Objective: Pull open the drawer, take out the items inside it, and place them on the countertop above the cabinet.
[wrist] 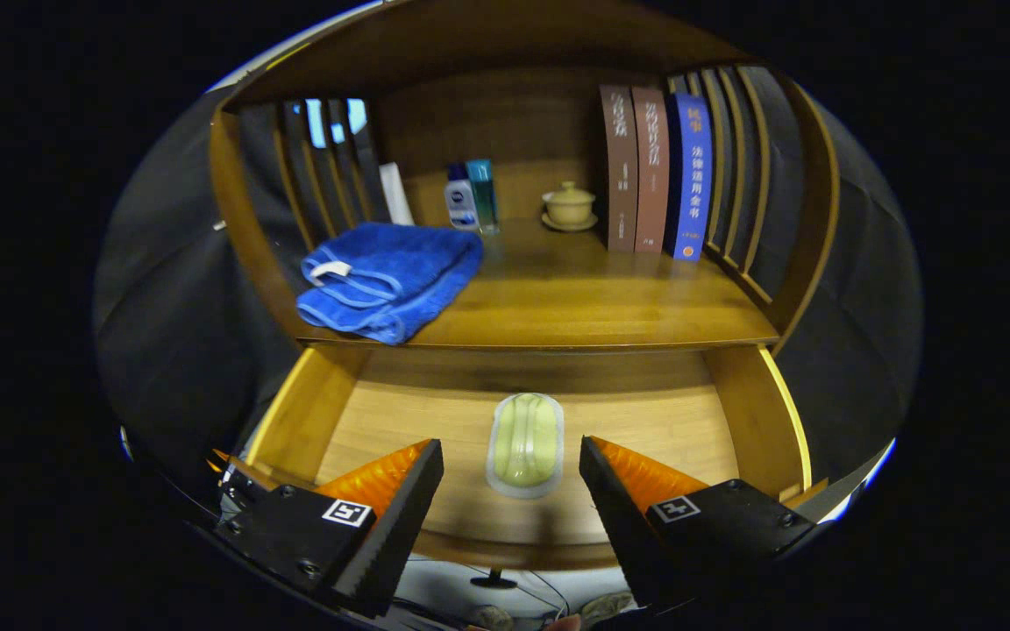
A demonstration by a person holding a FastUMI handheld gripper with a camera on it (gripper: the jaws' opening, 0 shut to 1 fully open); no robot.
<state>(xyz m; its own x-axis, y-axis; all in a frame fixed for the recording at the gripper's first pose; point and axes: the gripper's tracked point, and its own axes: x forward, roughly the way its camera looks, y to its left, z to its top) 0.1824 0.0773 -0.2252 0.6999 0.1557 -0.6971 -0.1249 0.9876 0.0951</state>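
Drawer (365, 412) already pulled open. Lone item inside: small pale-green packet (525, 445), clear sealed wrapper, lying flat on drawer floor at middle, long axis near-to-far. Claw (512, 473) spread wide, empty, fingers flanking packet's near end without touching.

Handling guess: light, soft, crushable; film wrapper likely slippery, thin sealed rim too flimsy to grip. Best hold: across narrow width at mid-body, gentle squeeze.

Desk (575, 298) above drawer holds blue towel (387, 276) left, bottles (472, 197), lidded cup (569, 207), books (654, 171) far; bare patch near-centre suits placing.
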